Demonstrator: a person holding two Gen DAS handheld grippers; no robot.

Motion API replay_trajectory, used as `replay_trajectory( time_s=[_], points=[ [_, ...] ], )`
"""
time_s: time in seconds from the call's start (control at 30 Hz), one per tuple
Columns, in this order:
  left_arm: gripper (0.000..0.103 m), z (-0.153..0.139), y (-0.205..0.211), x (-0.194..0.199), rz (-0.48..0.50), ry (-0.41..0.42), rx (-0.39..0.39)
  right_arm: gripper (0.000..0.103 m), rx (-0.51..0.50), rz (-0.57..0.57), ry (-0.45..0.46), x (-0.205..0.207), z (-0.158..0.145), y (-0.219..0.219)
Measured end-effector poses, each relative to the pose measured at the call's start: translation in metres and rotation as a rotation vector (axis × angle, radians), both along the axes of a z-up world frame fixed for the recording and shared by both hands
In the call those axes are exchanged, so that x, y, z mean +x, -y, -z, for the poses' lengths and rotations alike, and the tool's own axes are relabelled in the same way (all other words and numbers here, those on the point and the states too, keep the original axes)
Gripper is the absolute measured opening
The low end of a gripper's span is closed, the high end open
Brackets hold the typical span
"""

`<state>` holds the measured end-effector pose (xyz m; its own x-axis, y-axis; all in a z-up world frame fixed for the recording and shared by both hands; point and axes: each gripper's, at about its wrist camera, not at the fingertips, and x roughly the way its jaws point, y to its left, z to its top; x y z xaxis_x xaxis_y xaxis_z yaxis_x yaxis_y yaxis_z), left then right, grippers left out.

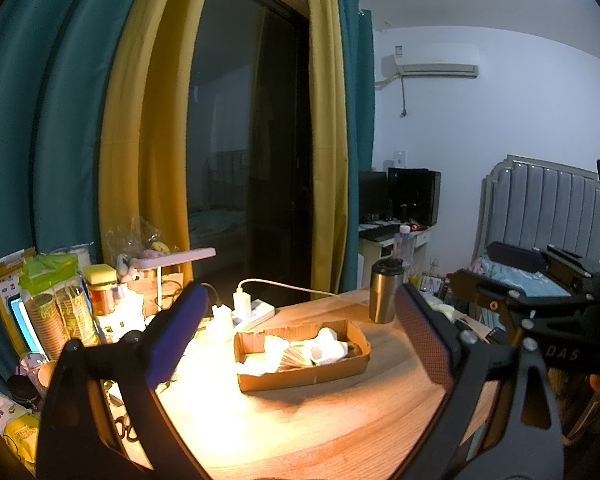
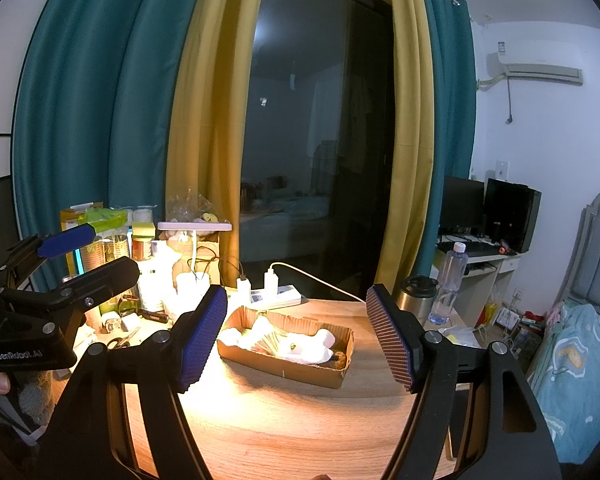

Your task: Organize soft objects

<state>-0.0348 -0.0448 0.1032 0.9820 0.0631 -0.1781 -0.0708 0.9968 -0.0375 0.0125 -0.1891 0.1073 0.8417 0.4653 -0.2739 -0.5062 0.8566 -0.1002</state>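
A shallow cardboard box (image 1: 300,376) sits on the wooden table and holds several white soft items (image 1: 328,344) and a bundle of sticks. It also shows in the right wrist view (image 2: 284,364), with white soft items (image 2: 324,338) inside. My left gripper (image 1: 300,344) is open and empty, held above the table in front of the box. My right gripper (image 2: 296,340) is open and empty, also in front of the box. The right gripper appears at the right edge of the left view (image 1: 540,280); the left gripper appears at the left of the right view (image 2: 80,260).
A steel tumbler (image 1: 384,290) stands behind the box on the right, a power strip with chargers (image 1: 244,312) behind it on the left. A desk lamp (image 1: 176,258), paper cups (image 1: 56,316) and clutter crowd the left. A water bottle (image 2: 448,284) and bed (image 2: 572,360) lie right.
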Motion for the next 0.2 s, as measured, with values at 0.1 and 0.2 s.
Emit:
replay_trajectory(
  time_s=[0.1, 0.2],
  points=[
    [0.096, 0.0006, 0.0007, -0.0002, 0.002, 0.000, 0.003, 0.075, 0.000, -0.001, 0.000, 0.0005, -0.0002, -0.0002],
    [0.096, 0.0031, 0.0008, 0.0007, 0.009, -0.006, 0.001, 0.075, -0.002, -0.001, -0.001, 0.0009, 0.0006, -0.0003]
  ],
)
